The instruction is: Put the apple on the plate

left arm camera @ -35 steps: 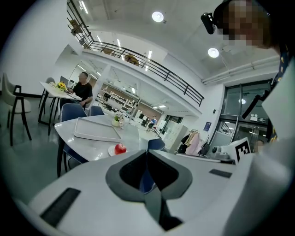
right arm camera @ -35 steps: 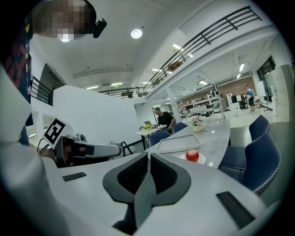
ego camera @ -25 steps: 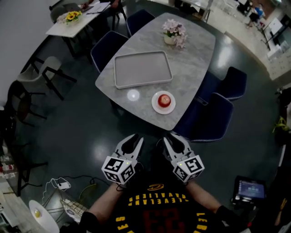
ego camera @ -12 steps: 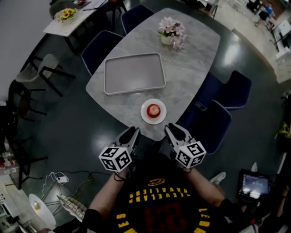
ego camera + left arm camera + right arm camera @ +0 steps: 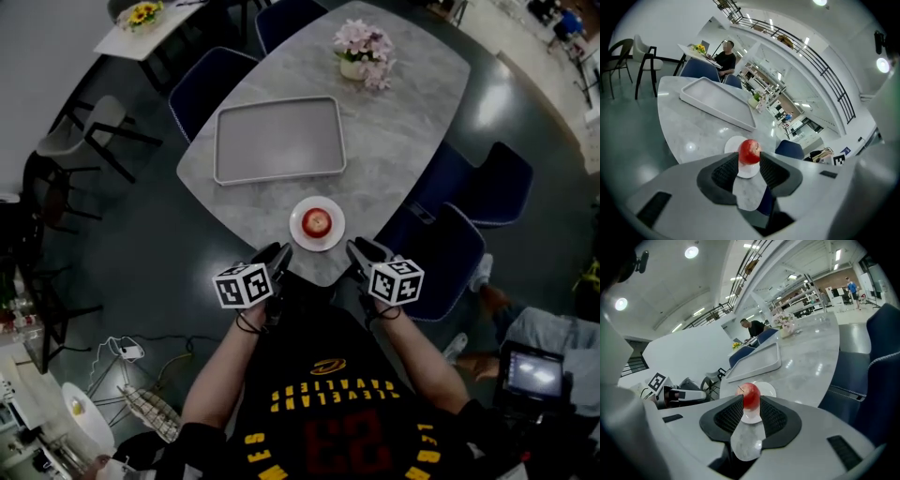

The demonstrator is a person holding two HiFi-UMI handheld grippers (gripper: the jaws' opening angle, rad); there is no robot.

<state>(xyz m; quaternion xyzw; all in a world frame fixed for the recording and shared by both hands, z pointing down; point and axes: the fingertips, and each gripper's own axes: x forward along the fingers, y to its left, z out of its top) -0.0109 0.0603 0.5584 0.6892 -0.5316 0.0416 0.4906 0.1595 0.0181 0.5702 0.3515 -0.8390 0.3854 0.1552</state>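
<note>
A red apple (image 5: 317, 221) sits on a small white plate (image 5: 299, 232) close to the near edge of the grey marble table (image 5: 403, 131). My left gripper (image 5: 279, 253) hovers at the table edge just left of the plate; its jaws are opening and hold nothing. My right gripper (image 5: 358, 248) hovers just right of the plate, open and empty. In the left gripper view the apple (image 5: 749, 151) shows beyond the left gripper (image 5: 749, 169), standing on the plate (image 5: 731, 143). The right gripper view likewise has the apple (image 5: 750, 394) and the plate (image 5: 769, 390) ahead of the right gripper (image 5: 751, 416).
A grey tray (image 5: 278, 141) lies on the table beyond the plate, and a pot of pink flowers (image 5: 364, 47) stands at the far end. Blue chairs (image 5: 450, 248) stand along the table's right side, another (image 5: 202, 89) at the left. A second table stands further back left.
The person has stepped up to the table. Both grippers have come forward and down, from well short of the table to its near edge, either side of the plate.
</note>
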